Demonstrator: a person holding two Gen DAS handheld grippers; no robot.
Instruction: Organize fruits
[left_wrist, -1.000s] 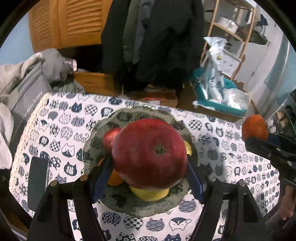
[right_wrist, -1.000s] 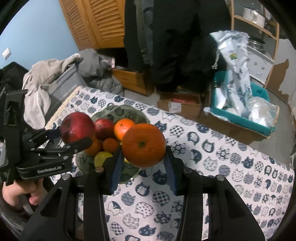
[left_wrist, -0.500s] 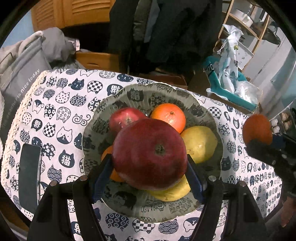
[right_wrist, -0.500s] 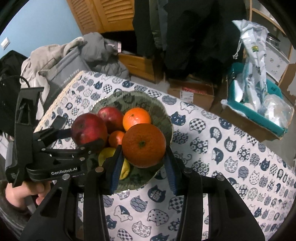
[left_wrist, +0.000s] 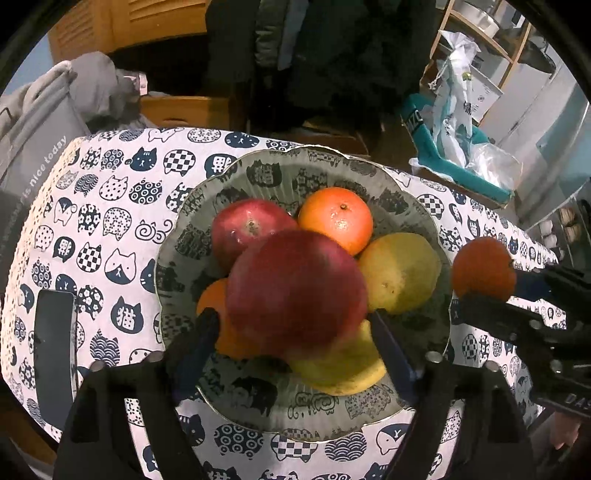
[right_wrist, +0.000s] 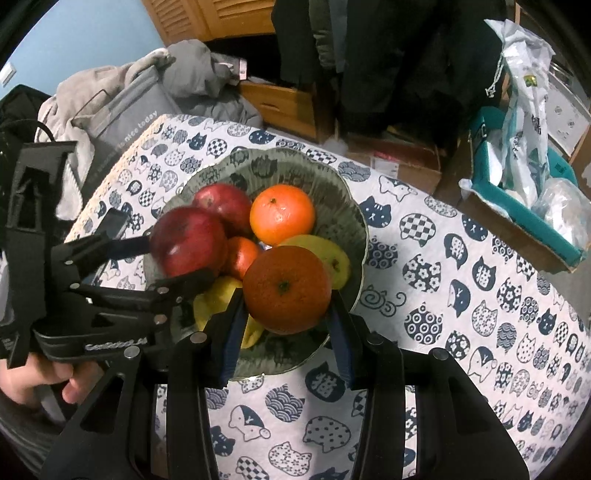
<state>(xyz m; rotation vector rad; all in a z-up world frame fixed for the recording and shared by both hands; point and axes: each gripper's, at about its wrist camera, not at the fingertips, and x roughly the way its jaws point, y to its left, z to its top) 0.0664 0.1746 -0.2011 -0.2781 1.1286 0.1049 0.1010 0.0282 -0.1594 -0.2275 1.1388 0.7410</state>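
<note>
Left tool (left_wrist: 295, 325) grips apple (left_wrist: 295, 291) above fruit bowl (left_wrist: 236, 406).

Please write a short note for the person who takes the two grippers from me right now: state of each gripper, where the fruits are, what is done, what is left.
Left gripper: shut on the big red apple, above the bowl.
Right gripper: shut on the dark orange, over the bowl's near rim.
Done: a smaller apple, orange and yellow-green fruits lie in the bowl.
Left: place both held fruits in the bowl.

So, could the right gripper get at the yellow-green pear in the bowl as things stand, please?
Probably not yet: the right gripper is shut on an orange, so it cannot take the pear until that is released.
</note>
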